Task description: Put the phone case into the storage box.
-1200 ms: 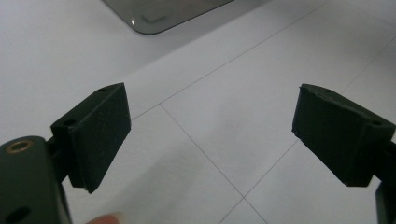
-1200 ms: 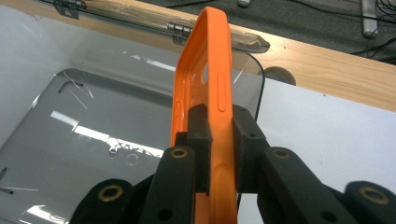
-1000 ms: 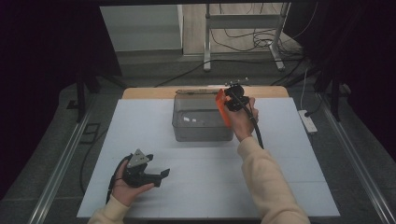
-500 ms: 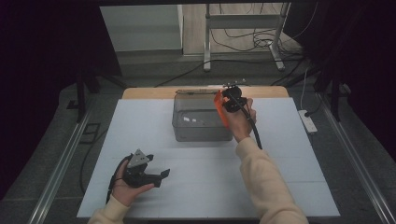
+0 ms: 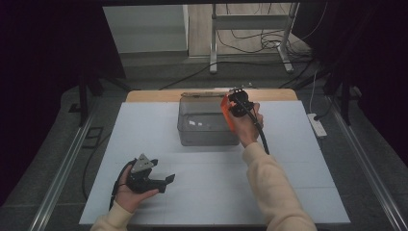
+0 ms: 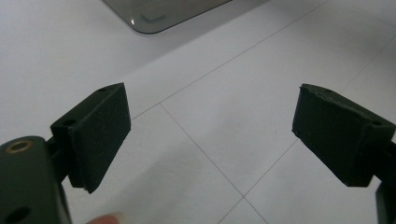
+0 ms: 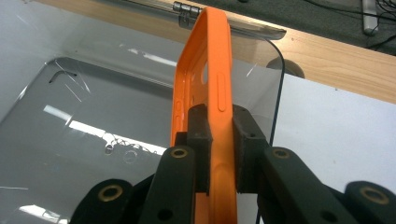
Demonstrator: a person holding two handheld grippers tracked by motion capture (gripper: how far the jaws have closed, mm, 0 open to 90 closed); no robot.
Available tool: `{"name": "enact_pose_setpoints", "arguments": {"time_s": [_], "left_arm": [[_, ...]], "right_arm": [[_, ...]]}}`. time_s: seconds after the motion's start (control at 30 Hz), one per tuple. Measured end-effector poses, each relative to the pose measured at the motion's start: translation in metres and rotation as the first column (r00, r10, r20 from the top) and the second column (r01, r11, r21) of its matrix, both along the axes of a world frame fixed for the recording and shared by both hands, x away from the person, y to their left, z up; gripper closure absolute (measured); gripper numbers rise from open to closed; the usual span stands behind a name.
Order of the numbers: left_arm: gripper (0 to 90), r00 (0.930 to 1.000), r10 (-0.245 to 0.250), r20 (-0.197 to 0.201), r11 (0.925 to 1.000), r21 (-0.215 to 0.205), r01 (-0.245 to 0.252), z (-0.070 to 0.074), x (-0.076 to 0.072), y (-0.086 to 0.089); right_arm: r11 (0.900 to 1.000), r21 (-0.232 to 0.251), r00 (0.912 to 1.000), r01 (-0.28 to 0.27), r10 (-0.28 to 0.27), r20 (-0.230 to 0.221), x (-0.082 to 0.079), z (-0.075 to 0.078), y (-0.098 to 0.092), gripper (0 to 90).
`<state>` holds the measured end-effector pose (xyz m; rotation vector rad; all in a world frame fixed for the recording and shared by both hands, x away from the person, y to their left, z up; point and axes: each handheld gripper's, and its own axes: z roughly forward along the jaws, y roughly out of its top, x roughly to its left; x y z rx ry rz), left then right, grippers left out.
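Observation:
An orange phone case [image 7: 205,74] stands on edge between the pads of my right gripper [image 7: 220,135], which is shut on it. In the high view my right gripper [image 5: 230,109] holds the orange phone case [image 5: 225,111] above the right rim of a clear plastic box [image 5: 204,122] at the far middle of the table. The clear plastic box [image 7: 93,116] lies just below the case. Near the front left, my left gripper [image 5: 163,182] rests low over the white table top, open, with nothing between its pads [image 6: 100,133].
A bare wooden strip [image 5: 159,95] runs along the table's far edge behind the box. The white table top [image 5: 298,159] stretches to the right and front. A power strip [image 5: 317,125] lies on the floor to the right, and cables trail beyond the table.

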<state>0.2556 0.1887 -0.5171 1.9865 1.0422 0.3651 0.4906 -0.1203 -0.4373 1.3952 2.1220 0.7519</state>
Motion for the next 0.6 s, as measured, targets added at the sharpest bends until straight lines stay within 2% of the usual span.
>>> {"name": "enact_pose_setpoints", "arguments": {"time_s": [0.6], "left_arm": [[11.7,1.0,-0.002,0.004,1.0,-0.006,0.002,0.0011,-0.0008,-0.0014]], "right_arm": [[1.0,-0.005,0.9998,0.004,-0.004,-0.02,0.0014,-0.0092,0.0002,79.4]]}}
